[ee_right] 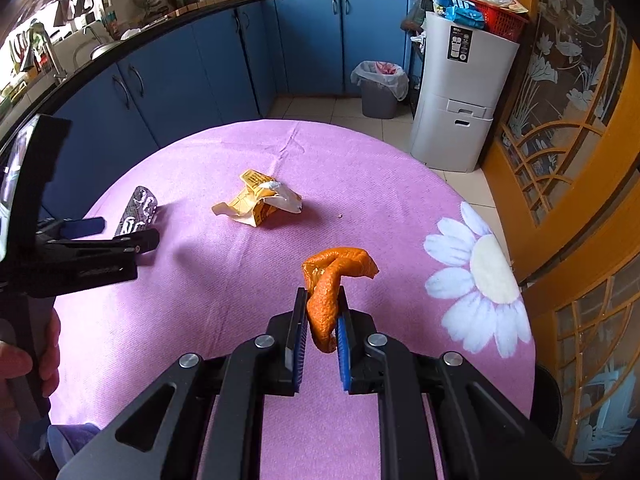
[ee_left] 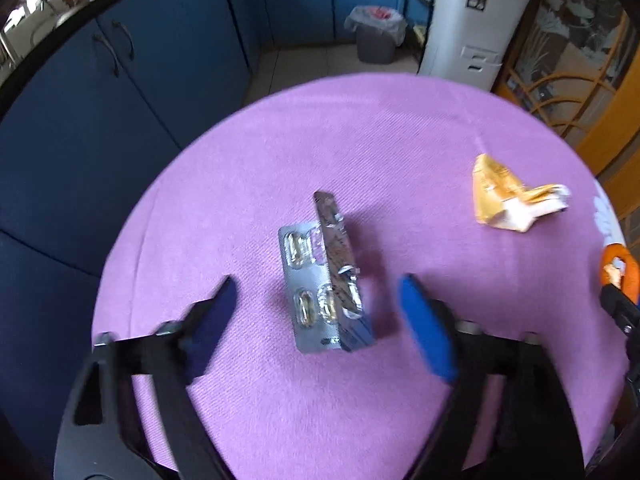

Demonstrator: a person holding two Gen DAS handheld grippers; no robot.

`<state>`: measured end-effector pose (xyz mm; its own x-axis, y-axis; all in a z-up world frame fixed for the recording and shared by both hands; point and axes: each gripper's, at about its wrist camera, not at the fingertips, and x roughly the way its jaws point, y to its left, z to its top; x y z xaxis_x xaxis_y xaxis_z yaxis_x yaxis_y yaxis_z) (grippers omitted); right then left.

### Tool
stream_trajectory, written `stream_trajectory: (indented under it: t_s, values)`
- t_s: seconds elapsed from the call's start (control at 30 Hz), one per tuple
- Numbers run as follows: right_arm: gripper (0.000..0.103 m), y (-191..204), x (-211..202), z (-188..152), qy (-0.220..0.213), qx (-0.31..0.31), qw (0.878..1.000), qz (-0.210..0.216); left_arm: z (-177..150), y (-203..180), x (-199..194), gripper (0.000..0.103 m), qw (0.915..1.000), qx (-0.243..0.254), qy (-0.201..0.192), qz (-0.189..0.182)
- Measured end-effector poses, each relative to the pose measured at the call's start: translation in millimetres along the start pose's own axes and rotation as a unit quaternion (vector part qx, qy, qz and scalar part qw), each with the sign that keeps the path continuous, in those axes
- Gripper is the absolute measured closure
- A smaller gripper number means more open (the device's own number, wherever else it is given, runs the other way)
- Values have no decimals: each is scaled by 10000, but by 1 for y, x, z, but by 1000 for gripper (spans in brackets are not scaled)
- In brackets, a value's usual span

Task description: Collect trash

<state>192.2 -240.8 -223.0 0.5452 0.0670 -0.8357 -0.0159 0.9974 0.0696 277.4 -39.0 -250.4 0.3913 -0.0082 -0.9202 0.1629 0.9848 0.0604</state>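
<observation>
A folded silver pill blister pack (ee_left: pixel 326 276) lies on the pink tablecloth (ee_left: pixel 360 140), between the spread fingers of my open left gripper (ee_left: pixel 318 292), which hovers over it. In the right wrist view the blister pack (ee_right: pixel 138 210) shows at the left, beside the left gripper (ee_right: pixel 92 236). My right gripper (ee_right: pixel 322 300) is shut on an orange peel (ee_right: pixel 332 280) and holds it above the cloth. A crumpled yellow wrapper (ee_left: pixel 508 196) lies at the right of the table; it also shows in the right wrist view (ee_right: pixel 258 200).
A grey bin with a white liner (ee_right: pixel 380 88) stands on the tiled floor beyond the table, next to a white tall cabinet (ee_right: pixel 460 92). Blue kitchen cupboards (ee_right: pixel 180 76) run behind. A white flower print (ee_right: pixel 476 276) marks the cloth's right side.
</observation>
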Motion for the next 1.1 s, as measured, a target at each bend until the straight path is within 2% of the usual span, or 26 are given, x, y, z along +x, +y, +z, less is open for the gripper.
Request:
stream_trajectory:
  t_s: [0.03,0.1,0.17,0.27,0.3,0.77,1.1]
  values:
    - [90,-1,2,1,22,4,10000,-2,0,3,2,37,9999,-70,6,-120]
    - [90,-1,7,2,60,-1,10000,-37,0,3,0,62,9999,-66,-40,-127]
    - [90,-1,9,3,87,0,10000,-40,0,4,-2,68,9998,-109,-80,-137]
    - [90,2,9,2,85,-13,10000,-25,-2,5,-5,72,9998,-92,-111,-171]
    - [90,4,8,3,78,-28,10000,-29,-3,5,-8,79,9997,-74,-138,-161]
    - [90,0,-24,-5,-174,-21,9998,-73,-14,-10,-62,79,9977,146,-654,-79]
    - [90,-17,-63,-20,-477,158,9986,-186,-29,-45,-104,79,9936,522,-991,-136]
